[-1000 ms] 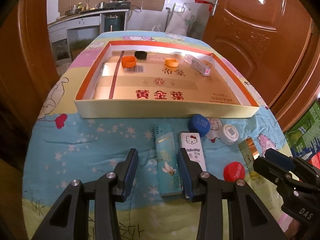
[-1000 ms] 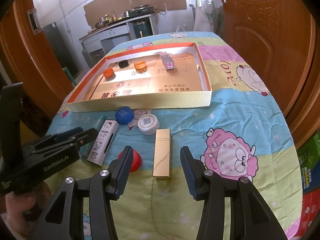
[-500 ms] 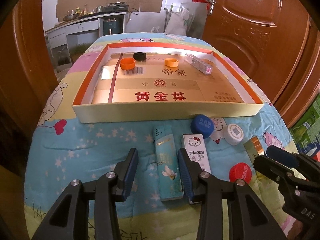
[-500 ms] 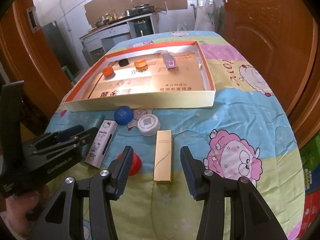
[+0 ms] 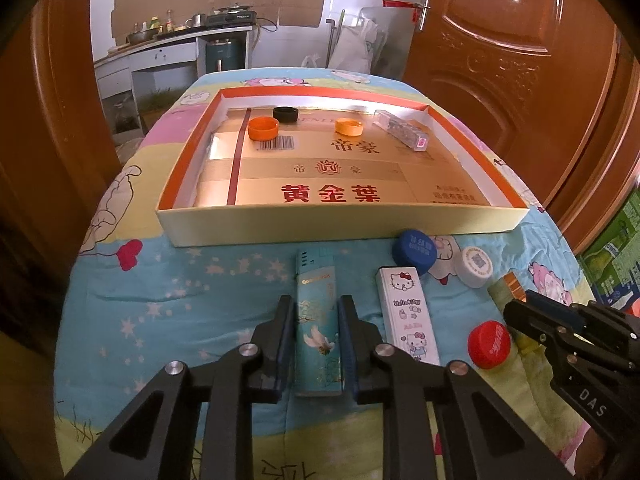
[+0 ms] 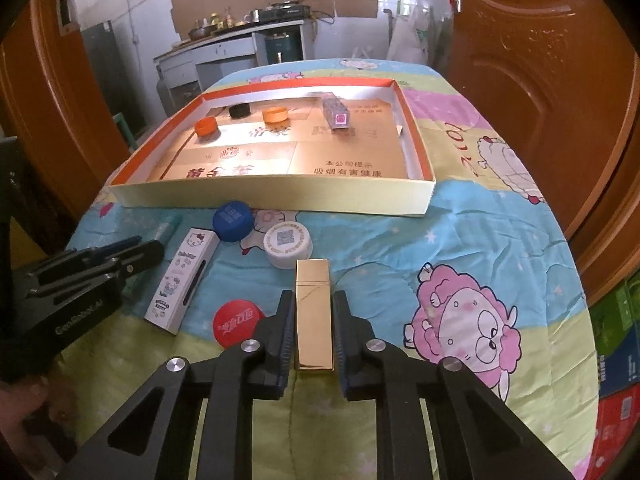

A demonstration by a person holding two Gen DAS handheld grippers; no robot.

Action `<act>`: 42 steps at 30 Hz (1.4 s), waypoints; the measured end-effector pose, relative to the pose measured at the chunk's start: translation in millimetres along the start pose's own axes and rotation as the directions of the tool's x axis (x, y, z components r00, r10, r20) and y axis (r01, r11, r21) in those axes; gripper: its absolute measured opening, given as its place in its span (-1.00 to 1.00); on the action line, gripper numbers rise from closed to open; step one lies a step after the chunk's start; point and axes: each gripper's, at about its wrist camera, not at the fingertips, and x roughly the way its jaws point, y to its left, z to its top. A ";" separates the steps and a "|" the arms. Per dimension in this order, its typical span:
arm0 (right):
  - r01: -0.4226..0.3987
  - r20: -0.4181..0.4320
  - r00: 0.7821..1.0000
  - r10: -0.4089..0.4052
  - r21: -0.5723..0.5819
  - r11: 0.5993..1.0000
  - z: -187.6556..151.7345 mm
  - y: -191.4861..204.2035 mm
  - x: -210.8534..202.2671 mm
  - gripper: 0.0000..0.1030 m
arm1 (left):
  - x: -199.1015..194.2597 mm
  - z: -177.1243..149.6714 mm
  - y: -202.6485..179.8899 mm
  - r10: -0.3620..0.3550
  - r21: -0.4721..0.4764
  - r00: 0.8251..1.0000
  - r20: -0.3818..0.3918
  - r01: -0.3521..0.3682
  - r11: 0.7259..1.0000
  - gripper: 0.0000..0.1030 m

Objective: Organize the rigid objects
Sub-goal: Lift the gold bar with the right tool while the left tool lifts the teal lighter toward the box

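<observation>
My left gripper (image 5: 316, 320) is shut on a teal flower-print lighter (image 5: 318, 316) lying on the quilt. My right gripper (image 6: 313, 316) is shut on a gold lighter (image 6: 314, 312), also on the quilt. Beside them lie a white Hello Kitty lighter (image 5: 408, 316), a red cap (image 5: 490, 344), a blue cap (image 5: 414, 246) and a white cap (image 5: 476, 266). The shallow orange-rimmed box (image 5: 340, 226) beyond holds two orange caps (image 5: 263, 128), a black cap (image 5: 285, 113) and a clear lighter (image 5: 402, 130).
The table is covered by a cartoon quilt (image 6: 460, 264). A wooden door (image 5: 520, 60) stands to the right and colourful cartons (image 6: 616, 352) sit on the floor at right. A kitchen counter (image 5: 172, 52) is behind.
Both grippers have moved forward and closed: the left jaws now clamp the teal lighter and the right jaws clamp the gold lighter. The objects have not left the quilt.
</observation>
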 end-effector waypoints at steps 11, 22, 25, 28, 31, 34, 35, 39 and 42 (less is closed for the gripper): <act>0.007 0.011 1.000 -0.007 -0.002 1.000 -0.8 -0.6 -5.4 -0.65 | -7.8 -3.8 2.7 -0.031 -0.021 0.999 0.012 0.031 0.999 -0.56; 0.006 0.037 0.999 -0.006 0.001 1.000 1.7 -1.9 -17.0 -0.65 | -24.0 -3.2 -0.6 -0.045 -0.022 0.998 0.042 0.046 0.999 -0.56; 0.003 0.046 0.999 -0.003 -0.002 1.000 2.4 -1.5 -21.1 -0.65 | -29.9 -2.1 -1.4 -0.047 -0.020 0.997 0.055 0.048 0.999 -0.56; -0.001 0.057 0.998 0.001 -0.002 1.000 3.7 -2.0 -25.2 -0.65 | -36.5 -0.1 -2.6 -0.050 -0.020 0.996 0.069 0.052 0.998 -0.56; -0.008 0.069 0.998 0.008 0.001 1.000 6.8 -3.3 -30.9 -0.65 | -42.0 2.2 -2.5 -0.052 -0.018 0.995 0.082 0.054 0.998 -0.56; -0.011 0.083 0.996 0.011 -0.003 1.000 9.9 -1.8 -36.4 -0.65 | -48.0 4.8 -3.1 -0.054 -0.017 0.994 0.098 0.056 0.998 -0.56; -0.014 0.088 0.996 0.014 -0.004 1.000 11.1 -1.6 -38.3 -0.65 | -49.9 5.9 -3.2 -0.055 -0.017 0.993 0.103 0.057 0.998 -0.56; -0.020 0.102 0.995 0.021 -0.009 1.000 15.9 -0.7 -43.6 -0.65 | -55.0 9.8 -4.5 -0.055 -0.015 0.992 0.118 0.058 0.998 -0.56; -0.024 0.111 0.994 0.025 -0.012 1.000 19.5 0.6 -46.2 -0.65 | -57.2 12.1 -5.5 -0.055 -0.013 0.990 0.128 0.057 0.998 -0.56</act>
